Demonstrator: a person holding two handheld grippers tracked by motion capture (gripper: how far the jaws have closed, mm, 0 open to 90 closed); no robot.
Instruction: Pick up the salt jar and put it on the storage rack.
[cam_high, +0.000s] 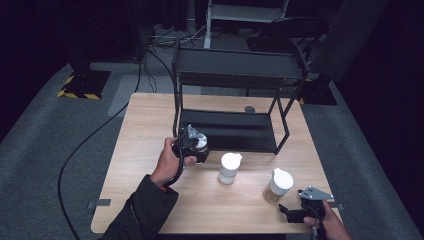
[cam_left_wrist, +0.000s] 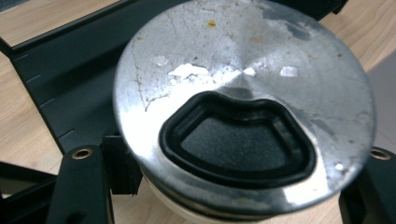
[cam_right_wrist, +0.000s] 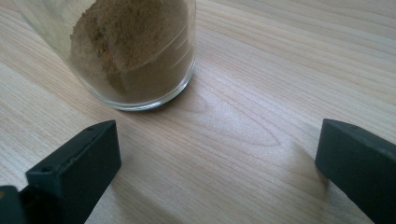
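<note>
The left gripper holds a jar with a scuffed metal lid, its jaws clamped on either side just under the lid, right at the near-left corner of the black rack. The likely aim is the rack's lower shelf.

The risk lies in that corner — the jar sits close to the rack's front post, and a careless swing could knock the glass against the frame or twist it out of the grip, since the jaws catch only a narrow band below the lid.

The right gripper rests near the table's near-right edge with its jaws spread wide and nothing between them, just beside a jar of brown powder. A third jar with a white lid stands between the two hands.

The held jar's body and contents are hidden under its lid and the gripper — what it holds cannot be told.
</note>
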